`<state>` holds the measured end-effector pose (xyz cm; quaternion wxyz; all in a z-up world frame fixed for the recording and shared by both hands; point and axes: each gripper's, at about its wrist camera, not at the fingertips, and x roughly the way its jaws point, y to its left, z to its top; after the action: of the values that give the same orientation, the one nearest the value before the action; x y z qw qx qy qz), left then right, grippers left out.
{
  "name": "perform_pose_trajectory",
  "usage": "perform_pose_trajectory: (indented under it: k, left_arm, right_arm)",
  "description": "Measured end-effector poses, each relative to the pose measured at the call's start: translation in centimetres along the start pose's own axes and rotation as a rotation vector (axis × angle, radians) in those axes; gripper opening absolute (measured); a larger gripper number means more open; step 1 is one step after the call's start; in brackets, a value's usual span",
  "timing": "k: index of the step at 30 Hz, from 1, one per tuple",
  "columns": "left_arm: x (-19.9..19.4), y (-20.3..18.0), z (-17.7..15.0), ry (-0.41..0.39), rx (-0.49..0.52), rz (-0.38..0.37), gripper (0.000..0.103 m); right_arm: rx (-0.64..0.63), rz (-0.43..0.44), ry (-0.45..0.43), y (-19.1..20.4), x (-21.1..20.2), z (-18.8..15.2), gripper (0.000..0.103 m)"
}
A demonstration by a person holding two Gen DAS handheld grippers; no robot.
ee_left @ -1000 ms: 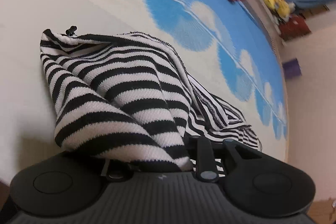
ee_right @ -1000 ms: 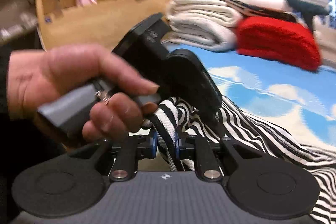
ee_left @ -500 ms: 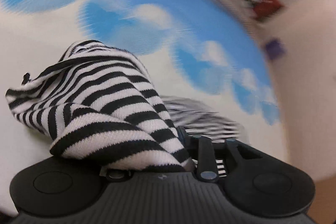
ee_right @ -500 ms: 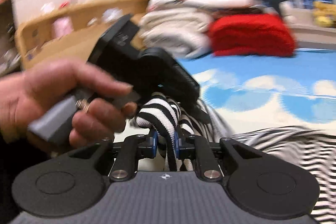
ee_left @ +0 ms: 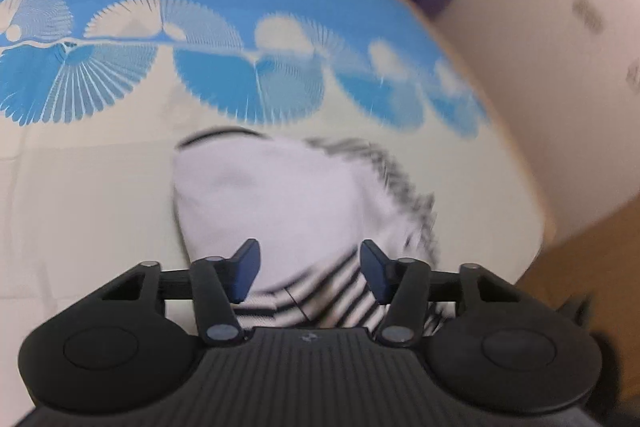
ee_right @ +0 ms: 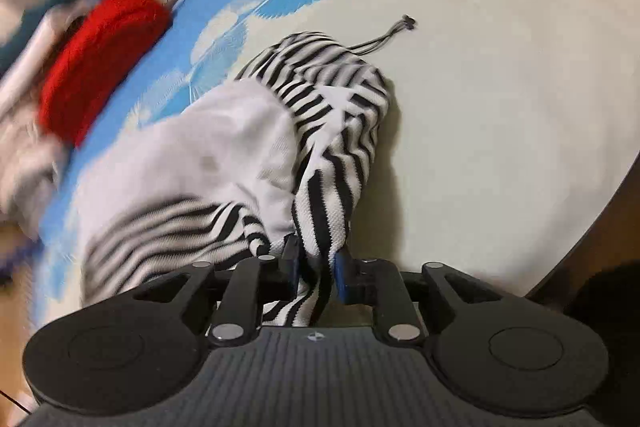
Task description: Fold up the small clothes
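- The bed sheet [ee_left: 100,187], cream with blue fan-shaped prints, spreads ahead of and beneath both claws; its blue band runs across the far side in the left wrist view.
- The striped garment [ee_right: 328,131], black and white with a plain white panel showing, lies bunched on the sheet directly in front of the right gripper [ee_right: 317,269] and runs back between its blue pads.
- That right claw is only narrowly parted and just starting to widen; a fold of the striped knit is pinched between the pads.
- In the left wrist view the same garment [ee_left: 280,203] lies just ahead of and below the left gripper [ee_left: 308,273], its white panel farther out and a striped edge nearest the claw.
- The left claw stands about half spread and is widening; cloth shows in the gap, but neither pad presses on it.
- A red knitted item [ee_right: 100,63] sits well beyond the garment, to the left of the right claw, at the far edge of the bed.
- A thin drawstring [ee_right: 384,39] trails from the garment's far end onto the cream sheet, ahead and slightly right of the right claw.
- Compared with a second ago: the left claw was then clamped on the striped fabric, which hung draped over it, and it has now let go.
- The right claw then faced the room, with the person's hand and the other gripper in sight; now it looks down at the bed, and its grip on the fold persists.
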<state>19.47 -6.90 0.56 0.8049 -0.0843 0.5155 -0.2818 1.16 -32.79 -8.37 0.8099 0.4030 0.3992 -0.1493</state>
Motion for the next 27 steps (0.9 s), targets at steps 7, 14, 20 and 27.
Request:
perform_pose_trajectory:
  k: [7,14,20,27]
  left_arm:
    - [1.3,-1.9,-3.2,0.107,0.188,-0.053,0.050]
    - [7.5,-3.6,-7.6,0.267,0.398,-0.029,0.048]
    - [4.5,-2.4,-7.6,0.134,0.375,-0.096,0.051]
    - [2.4,2.2,-5.0,-0.109,0.196,0.113,0.043]
  right_arm:
    - [0.017,0.066,0.043,0.5,1.0,0.1,0.020]
    - [0.006,-0.072,0.013,-0.9,-1.0,0.5,0.015]
    - [0.026,-0.212,-0.057,-1.5,-2.7,1.7,0.015]
    - [-0.348,-0.018,-0.244,4.4,-2.5,3.3,0.042]
